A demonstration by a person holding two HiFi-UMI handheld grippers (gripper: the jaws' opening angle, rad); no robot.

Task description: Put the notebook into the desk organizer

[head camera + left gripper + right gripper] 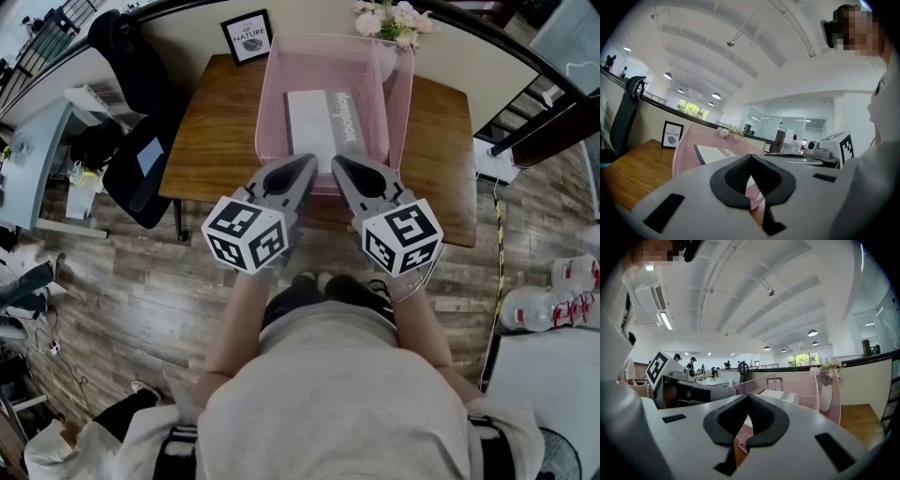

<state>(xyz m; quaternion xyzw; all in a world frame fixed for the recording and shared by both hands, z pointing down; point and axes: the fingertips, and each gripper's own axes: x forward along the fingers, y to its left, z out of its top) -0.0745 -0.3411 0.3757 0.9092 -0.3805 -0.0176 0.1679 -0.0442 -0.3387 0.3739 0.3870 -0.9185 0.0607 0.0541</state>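
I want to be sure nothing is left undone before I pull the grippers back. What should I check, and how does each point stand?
1. Notebook lies inside the pink desk organizer: ok.
2. Left gripper shut, nothing between its jaws: ok.
3. Right gripper shut, nothing held: ok.
4. Organizer stands on the wooden table: ok.
5. Both gripper tips clear of the organizer's near wall: cannot tell.

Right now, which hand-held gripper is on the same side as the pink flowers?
The right hand-held gripper; the pink flowers stand on its side, while the left hand-held gripper is nearer the black-framed picture.
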